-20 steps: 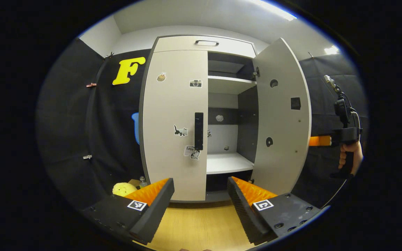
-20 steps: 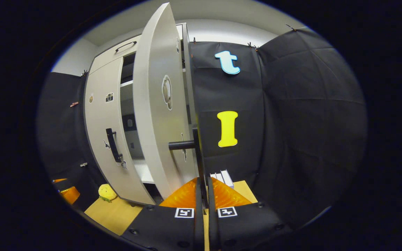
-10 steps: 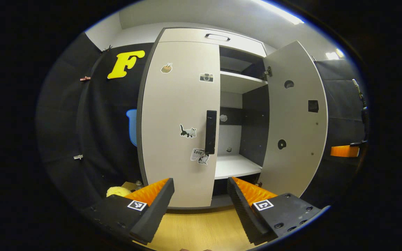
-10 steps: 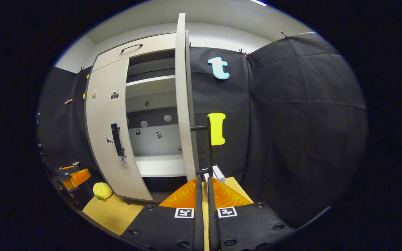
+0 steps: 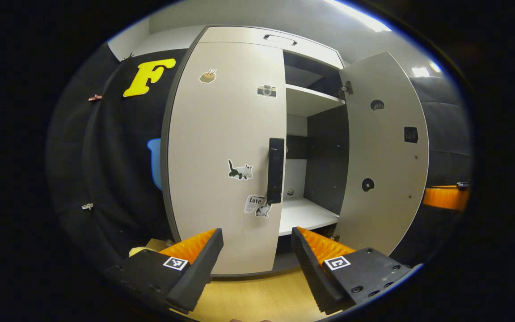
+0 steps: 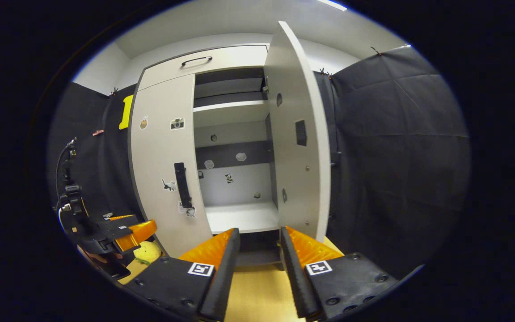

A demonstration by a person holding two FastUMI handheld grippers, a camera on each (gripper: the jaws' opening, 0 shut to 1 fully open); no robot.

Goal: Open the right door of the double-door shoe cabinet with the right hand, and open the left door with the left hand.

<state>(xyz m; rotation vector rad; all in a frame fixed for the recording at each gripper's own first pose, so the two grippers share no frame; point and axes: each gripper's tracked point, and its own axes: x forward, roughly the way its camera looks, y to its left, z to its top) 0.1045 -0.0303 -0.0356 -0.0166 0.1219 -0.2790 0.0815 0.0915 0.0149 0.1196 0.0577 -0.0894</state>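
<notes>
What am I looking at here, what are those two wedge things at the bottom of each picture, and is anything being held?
A person holds a two-finger gripper in each hand, and a camera rides on each. The wedges are that gripper's own fingers.

In the left gripper view, the left gripper is open and empty, facing the closed left door and its black handle. In the right gripper view, the right gripper is also open and empty, in front of the right door, which stands swung open, showing the white shelf. A yellow plush toy lies on the wooden floor beside the shoe cabinet.

Sticker [image 5: 254, 202] on left door [image 5: 221, 147]: "Love".
</notes>
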